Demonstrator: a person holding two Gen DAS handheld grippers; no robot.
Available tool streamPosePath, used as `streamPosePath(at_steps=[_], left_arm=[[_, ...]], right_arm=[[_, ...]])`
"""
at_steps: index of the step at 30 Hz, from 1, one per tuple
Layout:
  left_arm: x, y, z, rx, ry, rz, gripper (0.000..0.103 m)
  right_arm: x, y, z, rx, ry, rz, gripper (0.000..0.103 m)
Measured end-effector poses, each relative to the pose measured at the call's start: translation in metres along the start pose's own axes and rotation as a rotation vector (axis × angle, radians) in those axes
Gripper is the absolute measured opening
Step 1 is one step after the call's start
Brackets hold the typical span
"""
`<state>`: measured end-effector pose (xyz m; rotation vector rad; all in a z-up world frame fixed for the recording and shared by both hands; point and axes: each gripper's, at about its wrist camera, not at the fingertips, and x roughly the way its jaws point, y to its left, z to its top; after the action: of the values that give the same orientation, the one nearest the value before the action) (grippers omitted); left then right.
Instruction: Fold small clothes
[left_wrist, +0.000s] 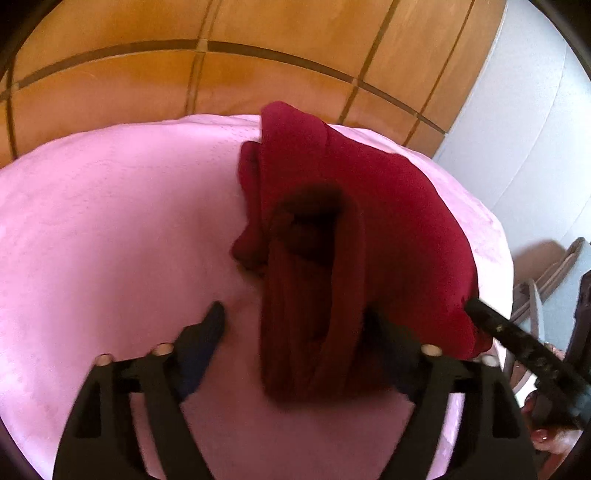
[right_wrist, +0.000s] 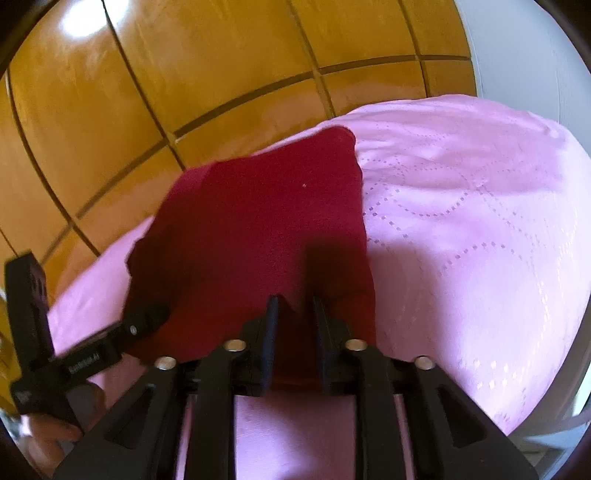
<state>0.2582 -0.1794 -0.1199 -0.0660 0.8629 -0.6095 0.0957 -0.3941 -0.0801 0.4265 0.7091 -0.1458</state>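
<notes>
A dark red garment (left_wrist: 369, 192) lies folded on a pink bedcover (left_wrist: 110, 221). One thick fold of it runs toward the left wrist camera. My left gripper (left_wrist: 295, 315) stands wide open around that fold, and its left fingertip (left_wrist: 216, 314) is clear of the cloth. In the right wrist view the same garment (right_wrist: 258, 206) spreads out flat. My right gripper (right_wrist: 295, 306) hovers over its near edge, jaws a little apart, with red cloth showing in the gap and no pinch visible. The right gripper's finger (left_wrist: 491, 325) touches the garment's right corner.
Orange wooden panels (left_wrist: 258, 81) rise behind the bedcover's far edge. A white wall (left_wrist: 517, 110) stands at the right. Grey items (left_wrist: 546, 280) sit beyond the bedcover's right edge. A person's hand (right_wrist: 48, 435) holds the left gripper's body (right_wrist: 85, 360).
</notes>
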Motion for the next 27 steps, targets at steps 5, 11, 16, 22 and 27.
streamPosePath(at_steps=[5,11,16,22,27], left_arm=[[-0.025,0.001,-0.007,0.039,-0.006,0.048,0.100],[-0.064,0.011,-0.024,0.041,-0.066,0.116,0.101],[-0.095,0.012,-0.038,0.056,-0.115,0.176,0.101],[-0.125,0.003,-0.052,0.062,-0.148,0.183,0.101],[-0.138,-0.004,-0.057,0.071,-0.191,0.251,0.101]], right_arm=[[-0.023,0.021,-0.003,-0.094,-0.035,-0.046,0.065],[-0.044,0.026,-0.022,-0.071,-0.046,-0.088,0.084],[-0.065,0.037,-0.038,-0.119,-0.054,-0.131,0.095],[-0.091,0.050,-0.050,-0.138,-0.116,-0.151,0.099],[-0.092,0.058,-0.050,-0.194,-0.131,-0.246,0.099]])
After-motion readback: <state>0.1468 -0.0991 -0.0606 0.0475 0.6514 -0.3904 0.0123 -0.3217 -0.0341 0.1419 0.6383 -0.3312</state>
